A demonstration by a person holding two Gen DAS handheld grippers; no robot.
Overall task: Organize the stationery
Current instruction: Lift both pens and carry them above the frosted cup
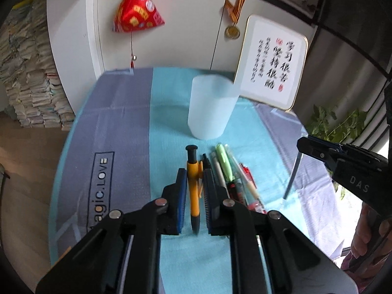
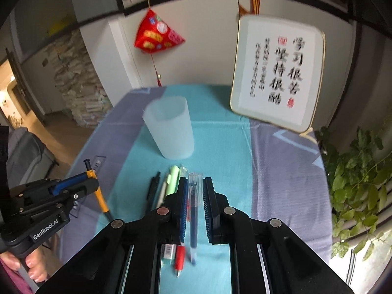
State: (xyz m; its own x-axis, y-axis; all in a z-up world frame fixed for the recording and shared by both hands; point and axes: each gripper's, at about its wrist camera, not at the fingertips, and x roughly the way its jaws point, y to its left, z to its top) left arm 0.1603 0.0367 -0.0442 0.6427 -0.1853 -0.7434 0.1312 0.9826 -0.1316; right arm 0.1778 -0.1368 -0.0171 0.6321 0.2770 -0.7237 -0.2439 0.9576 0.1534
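The left gripper [image 1: 193,178] holds an orange mechanical pencil [image 1: 193,186] between its blue-padded fingers [image 1: 181,183]; the jaws are narrow and closed on the barrel. In the right wrist view the same pencil [image 2: 99,194] is lifted above the cloth, tilted, with its black cap pointing up.

The right gripper [image 2: 195,191] has its jaws also narrow, around a clear blue gel pen [image 2: 193,218]. The pads seem to touch the pen, but the picture is a little blurred, so I cannot be fully sure. From the left wrist view this pen [image 1: 292,176] hangs down from the right gripper [image 1: 303,147], above the table.

The rest of the stationery lies in a small group on the turquoise stripe of the tablecloth [image 2: 220,147]: a black pen [image 2: 153,187], a white pen [image 2: 163,191], a light green highlighter [image 2: 173,178] and a red pen [image 2: 180,257], close beside each other.

Behind them stands a frosted white pen cup [image 2: 169,129], upright, with nothing seen inside. A framed calligraphy panel [image 2: 276,71] leans at the right back of the table. A red hanging ornament [image 2: 156,34] is on the wall, and a green plant [image 2: 357,171] is at the right edge.
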